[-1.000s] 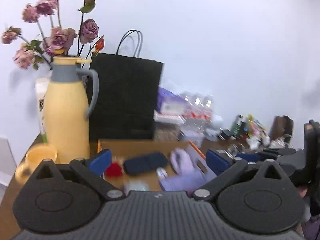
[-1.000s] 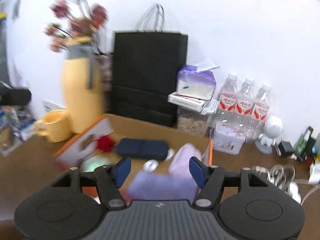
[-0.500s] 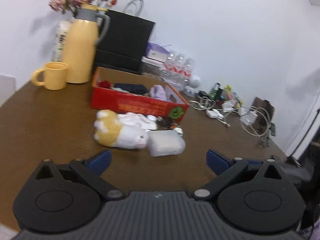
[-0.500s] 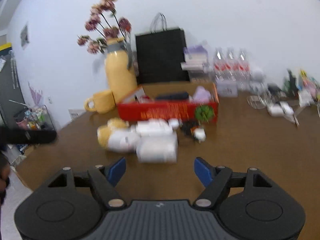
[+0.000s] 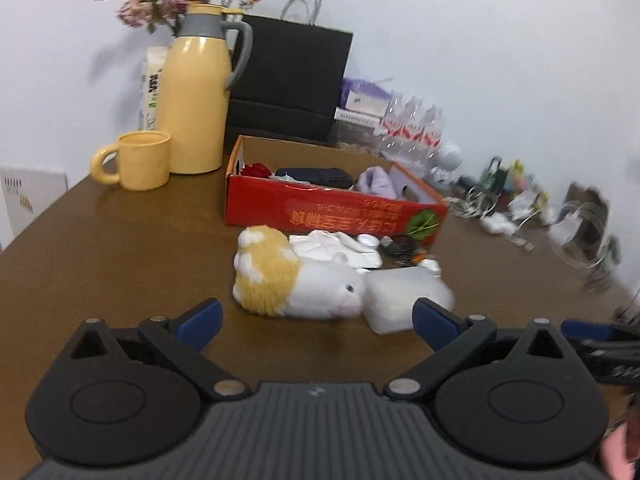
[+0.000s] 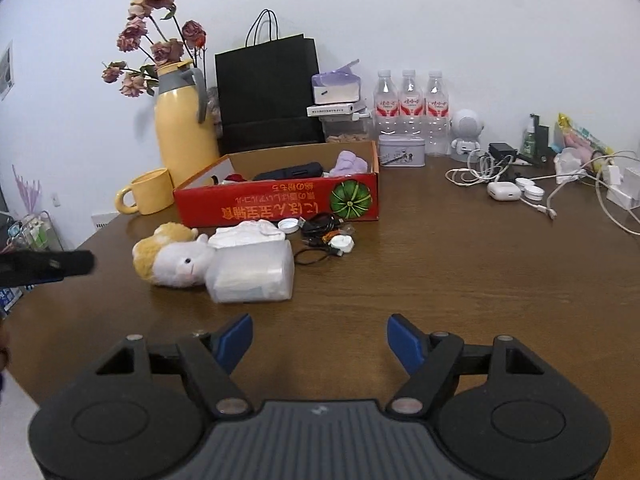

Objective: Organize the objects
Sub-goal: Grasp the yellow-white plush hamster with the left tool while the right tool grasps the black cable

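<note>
Brown table (image 6: 440,272), red box (image 6: 276,200) now farther off, both grippers' jaws apart, empty

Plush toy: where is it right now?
In the right wrist view the plush toy lies on the table, left of centre, in front of the red box, its face against the clear tissue pack.

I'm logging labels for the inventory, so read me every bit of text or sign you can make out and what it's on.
Red box: pale characters along its front, upside down, with a green pumpkin picture; I can't read them for certain.
Three water bottles: red and white labels, print too small.
Tin: a drawing, no legible words.
White carton behind the flask: dark print, blurred.
Nothing else is readable.
</note>
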`<state>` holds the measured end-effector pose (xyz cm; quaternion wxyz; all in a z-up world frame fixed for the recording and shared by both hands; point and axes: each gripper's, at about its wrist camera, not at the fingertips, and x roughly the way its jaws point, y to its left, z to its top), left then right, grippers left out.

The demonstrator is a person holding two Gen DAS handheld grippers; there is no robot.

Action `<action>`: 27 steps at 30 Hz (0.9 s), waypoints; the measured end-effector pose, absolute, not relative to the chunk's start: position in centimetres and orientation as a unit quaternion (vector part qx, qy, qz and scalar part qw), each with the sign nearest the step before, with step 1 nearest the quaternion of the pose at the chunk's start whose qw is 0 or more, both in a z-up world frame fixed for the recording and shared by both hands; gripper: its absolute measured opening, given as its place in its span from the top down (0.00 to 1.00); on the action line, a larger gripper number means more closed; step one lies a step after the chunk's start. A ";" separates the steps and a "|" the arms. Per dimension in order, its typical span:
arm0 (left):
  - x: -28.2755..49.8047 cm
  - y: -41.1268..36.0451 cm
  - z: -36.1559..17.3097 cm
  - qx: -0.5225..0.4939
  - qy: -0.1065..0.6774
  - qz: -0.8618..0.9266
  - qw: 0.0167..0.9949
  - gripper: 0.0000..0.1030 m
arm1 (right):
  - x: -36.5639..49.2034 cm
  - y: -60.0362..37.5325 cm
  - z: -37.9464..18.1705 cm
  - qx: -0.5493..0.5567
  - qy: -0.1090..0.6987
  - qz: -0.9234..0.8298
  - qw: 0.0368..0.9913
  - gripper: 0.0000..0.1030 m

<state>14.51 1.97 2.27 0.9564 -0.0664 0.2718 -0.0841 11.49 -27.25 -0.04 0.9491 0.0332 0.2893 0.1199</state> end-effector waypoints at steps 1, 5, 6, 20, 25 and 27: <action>15.9 1.5 1.7 -0.055 0.271 -0.087 0.957 0.00 | 12.5 -27.1 -0.2 0.033 0.288 0.122 0.949 0.30; 21.0 -0.2 0.1 -0.022 0.287 -0.080 0.955 0.00 | 17.0 -26.6 -0.8 0.023 0.286 0.111 0.952 0.35; 22.2 -0.2 -0.1 -0.022 0.286 -0.074 0.955 0.00 | 18.2 -26.5 -1.0 0.021 0.285 0.110 0.952 0.40; 28.4 3.3 -2.5 -0.064 0.323 -0.036 0.943 0.52 | 36.1 -22.3 -4.8 -0.011 0.320 0.126 0.939 0.73; 25.2 3.6 -0.3 -0.089 0.299 -0.056 0.949 0.54 | 34.3 -23.0 -3.6 0.034 0.303 0.132 0.943 0.81; 23.5 3.5 0.7 -0.094 0.285 -0.060 0.952 0.54 | 32.4 -23.5 -2.3 0.040 0.284 0.127 0.950 0.81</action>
